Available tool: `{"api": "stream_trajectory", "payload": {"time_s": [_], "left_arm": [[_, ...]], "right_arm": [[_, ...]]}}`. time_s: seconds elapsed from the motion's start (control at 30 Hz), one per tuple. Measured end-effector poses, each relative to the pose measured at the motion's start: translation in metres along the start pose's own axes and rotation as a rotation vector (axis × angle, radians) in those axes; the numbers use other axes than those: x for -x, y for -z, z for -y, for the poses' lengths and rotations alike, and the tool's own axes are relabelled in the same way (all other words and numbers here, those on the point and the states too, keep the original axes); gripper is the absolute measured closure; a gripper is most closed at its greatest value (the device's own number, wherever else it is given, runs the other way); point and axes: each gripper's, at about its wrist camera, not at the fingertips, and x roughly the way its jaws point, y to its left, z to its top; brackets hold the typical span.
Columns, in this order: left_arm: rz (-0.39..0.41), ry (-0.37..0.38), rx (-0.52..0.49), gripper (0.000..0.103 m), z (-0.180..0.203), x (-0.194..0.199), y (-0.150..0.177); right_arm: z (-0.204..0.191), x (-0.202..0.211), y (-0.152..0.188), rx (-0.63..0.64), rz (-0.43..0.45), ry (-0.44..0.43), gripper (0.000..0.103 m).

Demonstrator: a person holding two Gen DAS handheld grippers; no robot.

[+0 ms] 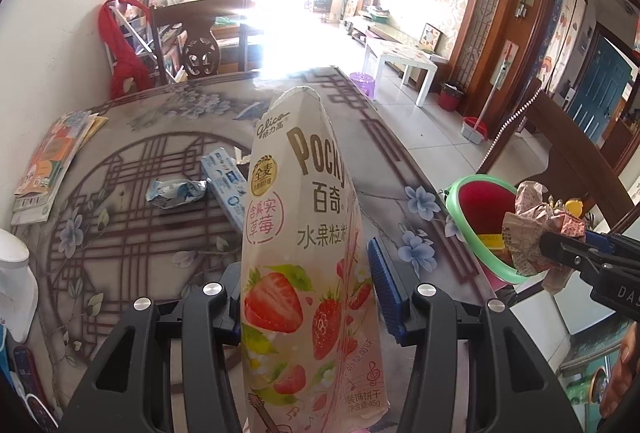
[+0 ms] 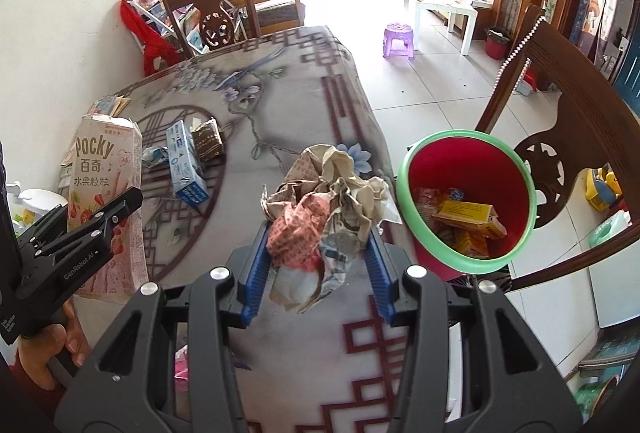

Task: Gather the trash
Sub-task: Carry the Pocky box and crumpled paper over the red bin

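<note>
The table (image 2: 304,105), covered in a patterned cloth, carries the remaining trash: a blue-and-white carton (image 2: 186,163), a brown packet (image 2: 207,141) touching it, and a crushed wrapper (image 1: 176,191) beside the carton. Just off the table's right edge stands the red bin (image 2: 466,193) with a green rim, already holding yellow boxes.

The left gripper (image 1: 308,297) pinches a Pocky box (image 1: 308,233) near its lower end; the box's long axis runs upright, away from the jaws. The right gripper (image 2: 318,253) is pressed on a crumpled paper wad (image 2: 328,205), which bulges ahead of the blue pads (image 2: 256,261).

The governing relation: the bin lies forward and to the right of the right gripper's jaws, near the wad, while the left gripper sits well apart from it across the table. The right arm is therefore judged the nearer one to drop first.
</note>
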Motion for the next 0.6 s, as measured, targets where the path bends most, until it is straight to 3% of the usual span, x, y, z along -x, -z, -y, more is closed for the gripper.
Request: {"api": "stream_trajectory", "payload": {"time_s": [0.3, 0.6], "left_arm": [[-0.049, 0.086, -0.099, 0.056, 0.044, -0.028, -0.018], [-0.037, 0.168, -0.182, 0.056, 0.1, -0.043, -0.036]], "right_arm": [[0.041, 0.008, 0.005, -0.101, 0.018, 0.069, 0.06], [0.095, 0.018, 0.018, -0.221, 0.025, 0.148, 0.06]]}}
